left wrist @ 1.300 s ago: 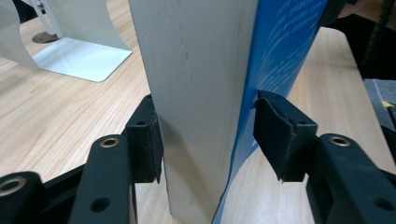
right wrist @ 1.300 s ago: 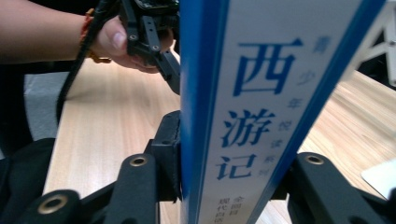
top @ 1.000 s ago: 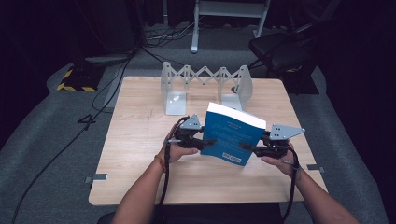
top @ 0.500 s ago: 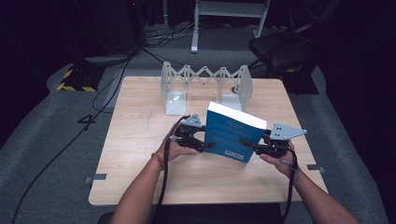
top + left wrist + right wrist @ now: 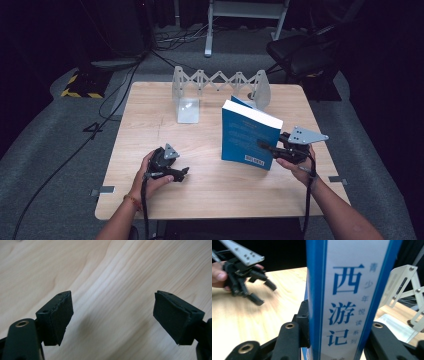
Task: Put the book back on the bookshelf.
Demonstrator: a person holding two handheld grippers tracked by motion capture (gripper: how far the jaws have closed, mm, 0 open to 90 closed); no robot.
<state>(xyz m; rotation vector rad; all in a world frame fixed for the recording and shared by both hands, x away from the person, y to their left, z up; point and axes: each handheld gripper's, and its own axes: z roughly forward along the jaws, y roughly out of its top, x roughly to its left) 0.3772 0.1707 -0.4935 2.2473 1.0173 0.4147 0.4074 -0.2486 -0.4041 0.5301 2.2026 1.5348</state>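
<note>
Your right claw (image 5: 267, 148) clamps the blue book (image 5: 248, 133) upright; your left claw (image 5: 184, 173), just opened, hangs empty over the surface (image 5: 150, 125).

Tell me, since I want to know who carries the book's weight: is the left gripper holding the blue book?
No: the left gripper sits open over bare table, apart from the blue book, which the right gripper clamps upright.
</note>
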